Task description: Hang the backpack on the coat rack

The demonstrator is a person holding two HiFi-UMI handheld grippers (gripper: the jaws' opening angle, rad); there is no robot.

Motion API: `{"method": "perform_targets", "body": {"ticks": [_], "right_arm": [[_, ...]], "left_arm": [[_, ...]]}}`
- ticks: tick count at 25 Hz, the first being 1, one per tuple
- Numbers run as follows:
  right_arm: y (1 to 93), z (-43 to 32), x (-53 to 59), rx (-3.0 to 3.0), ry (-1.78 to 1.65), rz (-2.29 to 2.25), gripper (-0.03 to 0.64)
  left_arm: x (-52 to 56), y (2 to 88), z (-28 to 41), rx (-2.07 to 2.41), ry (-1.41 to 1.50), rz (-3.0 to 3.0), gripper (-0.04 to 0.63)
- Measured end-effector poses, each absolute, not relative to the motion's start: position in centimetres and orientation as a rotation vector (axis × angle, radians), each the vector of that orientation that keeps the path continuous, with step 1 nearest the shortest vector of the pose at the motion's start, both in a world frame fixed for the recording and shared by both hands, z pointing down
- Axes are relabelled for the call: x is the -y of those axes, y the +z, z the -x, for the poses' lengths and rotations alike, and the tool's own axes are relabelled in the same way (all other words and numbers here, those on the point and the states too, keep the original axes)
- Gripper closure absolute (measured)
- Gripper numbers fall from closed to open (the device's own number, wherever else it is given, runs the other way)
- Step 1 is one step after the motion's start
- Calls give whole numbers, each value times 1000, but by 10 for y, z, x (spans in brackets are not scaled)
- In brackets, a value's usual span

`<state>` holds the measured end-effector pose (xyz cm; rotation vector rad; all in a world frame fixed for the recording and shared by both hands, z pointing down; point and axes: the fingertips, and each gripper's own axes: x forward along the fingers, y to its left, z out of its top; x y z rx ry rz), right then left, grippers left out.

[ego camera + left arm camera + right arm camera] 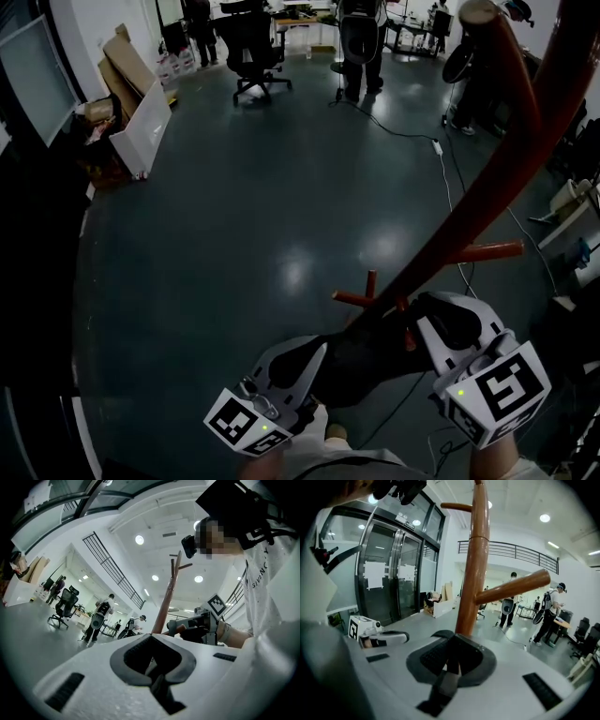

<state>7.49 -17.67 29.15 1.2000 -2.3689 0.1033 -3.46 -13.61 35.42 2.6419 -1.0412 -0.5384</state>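
The reddish-brown coat rack pole (pixel 497 178) slants from top right down to the bottom middle, with short pegs (pixel 487 251) low on it. A black backpack (pixel 361 367) hangs against the pole's lower part, between my two grippers. The left gripper (pixel 314 364) holds its left side, the right gripper (pixel 427 330) its right side. In the left gripper view the jaws (pixel 151 656) are shut with a dark strap (pixel 161 695) in their notch; the coat rack (pixel 168 599) stands behind. In the right gripper view the jaws (pixel 452 660) are shut on a grey-black strap (pixel 447 686), right at the pole (pixel 471 573).
A black office chair (pixel 253 47) and a standing person (pixel 361 42) are far across the dark floor. Cardboard and a white board (pixel 141 117) lean at the left wall. A cable with a power strip (pixel 438 147) runs along the floor right of centre. Shelving (pixel 572 211) stands at the right edge.
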Motion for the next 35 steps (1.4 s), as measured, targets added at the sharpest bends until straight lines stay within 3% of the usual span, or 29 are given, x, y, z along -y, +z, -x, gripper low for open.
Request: {"method": "perform_targets", "body": {"ticks": [9,18,22,26,35], "right_arm": [[302,-82,180,2342,224,-1122,583],[317,-80,179,2228,129,-930,578],[310,-75,172,2198,3,-829,529],[299,-71,168,2188,-38,-785,525],[308,-81,159,2242,32,-866,525]], "left_arm": [[138,359,27,1047,-541,-2624,584],[153,345,21,1039,-560,-2675,584],[150,349,23,1038,-571,-2658,584],[148,351,25,1023,-588,-2649,584],[147,344,29,1038,-582,-2653,584]]}}
